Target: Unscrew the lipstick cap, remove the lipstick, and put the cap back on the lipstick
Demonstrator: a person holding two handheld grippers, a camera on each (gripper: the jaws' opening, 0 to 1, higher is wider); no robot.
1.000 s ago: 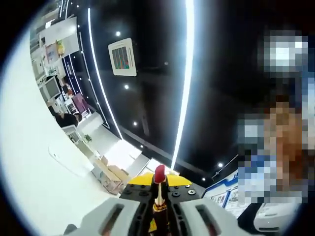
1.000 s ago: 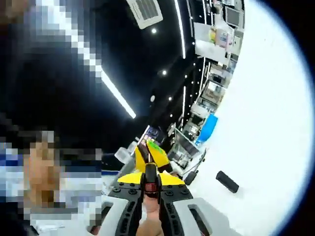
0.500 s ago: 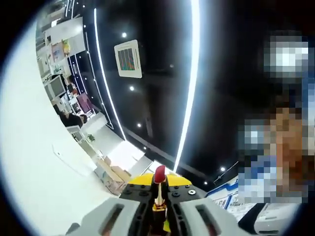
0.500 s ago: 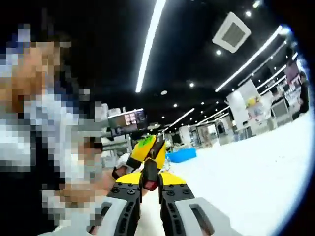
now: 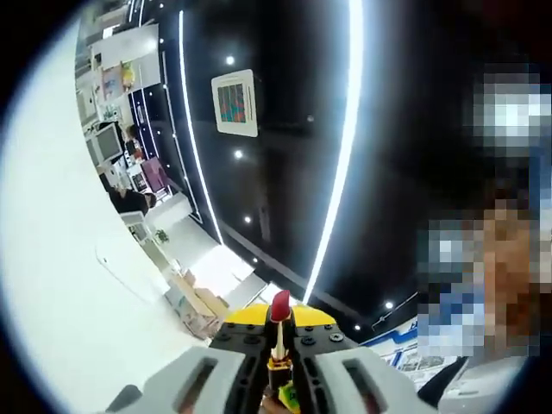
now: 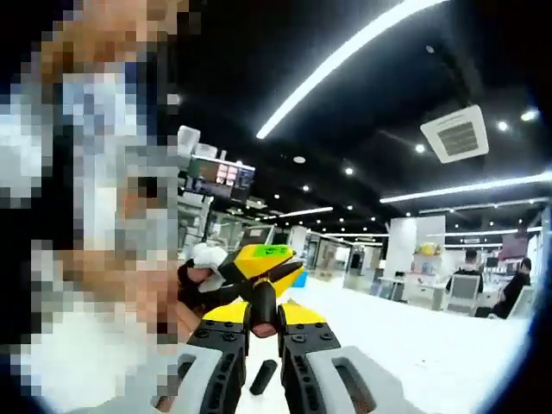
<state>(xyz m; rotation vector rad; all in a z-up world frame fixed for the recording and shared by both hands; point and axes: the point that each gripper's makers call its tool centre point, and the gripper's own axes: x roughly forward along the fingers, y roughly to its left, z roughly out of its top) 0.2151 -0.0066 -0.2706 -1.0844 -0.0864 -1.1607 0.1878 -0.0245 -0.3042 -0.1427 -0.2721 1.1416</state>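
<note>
Looking along the left gripper (image 5: 278,345) in the left gripper view: jaws closed tight on one lipstick (image 5: 279,332), bare of its cap, red tip standing up just past the jaw tips, gold stem pinched between them. Held well up in the air against a dark ceiling with light strips. So, judging from this, cap already off and stick already wound out; only the recapping left.

Turning to the right gripper view: right gripper (image 6: 264,323) with jaws nearly closed on one dark tube end-on, red showing inside, most likely the cap (image 6: 265,321), though not certain. Beyond it, close by, the left gripper's yellow-and-black head (image 6: 254,267), held by a gloved hand (image 6: 200,274). Below, on the white surface (image 6: 431,345), one small dark cylinder (image 6: 263,377) lying loose between the jaw bodies; cannot tell what it is.

Count: two grippers, one lipstick, one cap, one stray dark cylinder.
</note>
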